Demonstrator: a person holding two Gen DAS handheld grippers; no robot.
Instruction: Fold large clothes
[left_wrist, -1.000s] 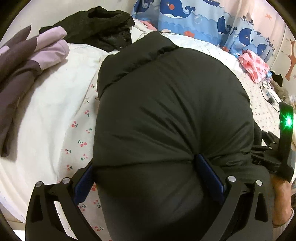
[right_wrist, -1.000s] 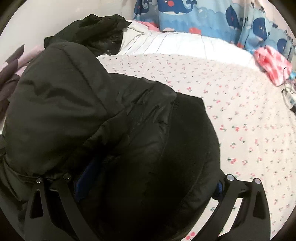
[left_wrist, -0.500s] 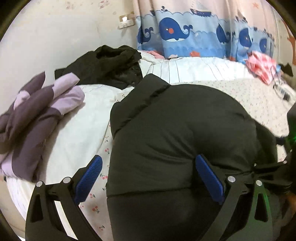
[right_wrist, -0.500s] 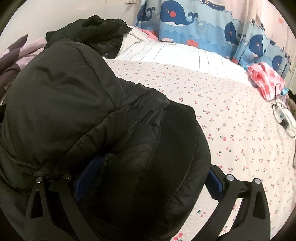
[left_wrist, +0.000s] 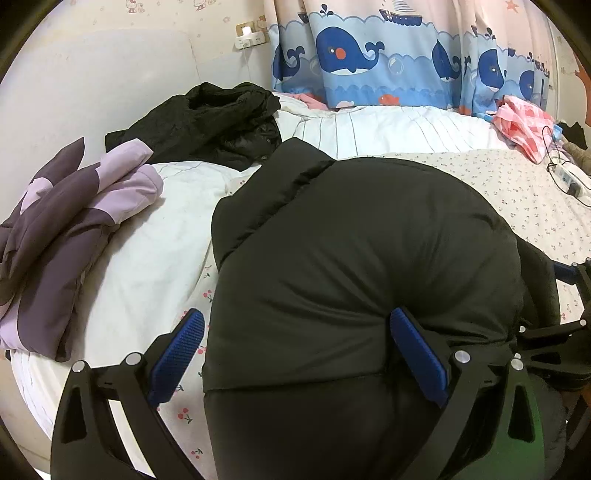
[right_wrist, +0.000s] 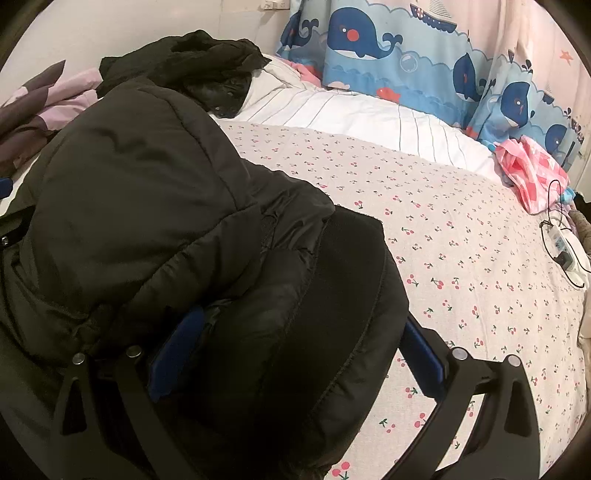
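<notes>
We have the black padded jacket bundled on the cherry-print sheet at the near edge of the bed, its collar end pointing toward the whale curtain; the left gripper is spread wide, its left pad hanging free over the sheet and its right pad pressed into the jacket's bulk, so it steadies rather than pinches; the right gripper also stands spread, with the dark ribbed hem bulging between its pads, and we cannot tell whether it truly bites the fabric.

To do this step well, we judge that we should keep both tools level and press the fold down evenly, since puffy filling will likely spring back; we would close on a thin seam or hem rather than a fat roll; we would also keep clear of the purple garment and the other black heap behind, and the charger cable off to the right.
</notes>
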